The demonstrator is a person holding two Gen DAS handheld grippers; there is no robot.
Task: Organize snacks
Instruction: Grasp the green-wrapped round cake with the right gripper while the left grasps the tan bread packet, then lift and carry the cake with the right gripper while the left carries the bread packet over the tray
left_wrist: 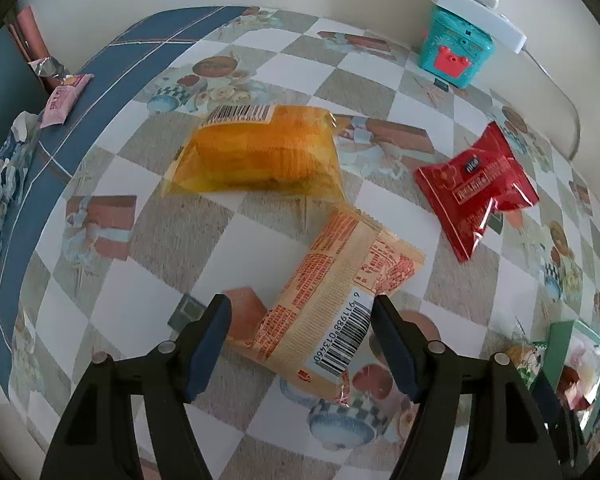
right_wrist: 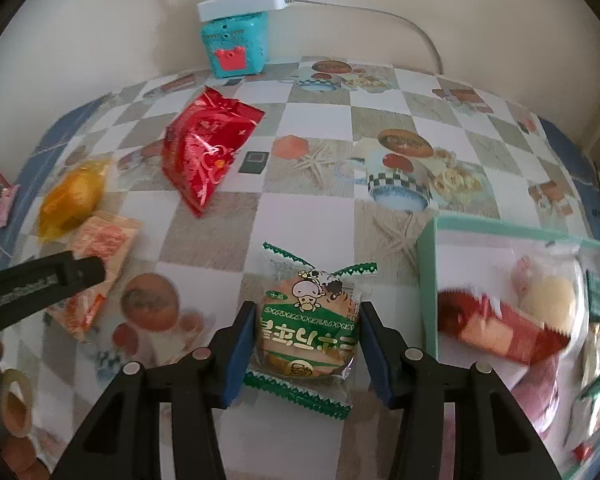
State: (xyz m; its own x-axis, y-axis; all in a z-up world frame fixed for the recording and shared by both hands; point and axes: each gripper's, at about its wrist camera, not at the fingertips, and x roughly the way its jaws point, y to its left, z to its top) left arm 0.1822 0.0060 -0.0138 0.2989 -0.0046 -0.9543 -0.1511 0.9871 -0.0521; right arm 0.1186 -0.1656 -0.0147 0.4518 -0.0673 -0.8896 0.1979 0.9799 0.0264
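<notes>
Four loose snack packets lie on the surface point(right_wrist: 324, 128), a checkered printed cloth. One green-and-white bun packet point(right_wrist: 306, 328) sits between the blue pads of the right tongs point(right_wrist: 305, 354); the pads stand at the packet's two sides, partly open, and firm contact cannot be confirmed. One pale orange packet with a barcode point(left_wrist: 332, 304) lies between the fingers of the left tongs point(left_wrist: 302, 346), which are spread wide and hold nothing. One clear yellow-orange packet point(left_wrist: 256, 152) lies just beyond it. One red packet point(left_wrist: 476, 188) lies apart to the right. One mint-green box point(right_wrist: 428, 280), holding several wrapped snacks, stands just right of the right tongs. One teal toy box point(right_wrist: 236, 46) stands at the wall, with one white power strip point(right_wrist: 242, 2) on top. Both tongs point forward, low over the surface.
</notes>
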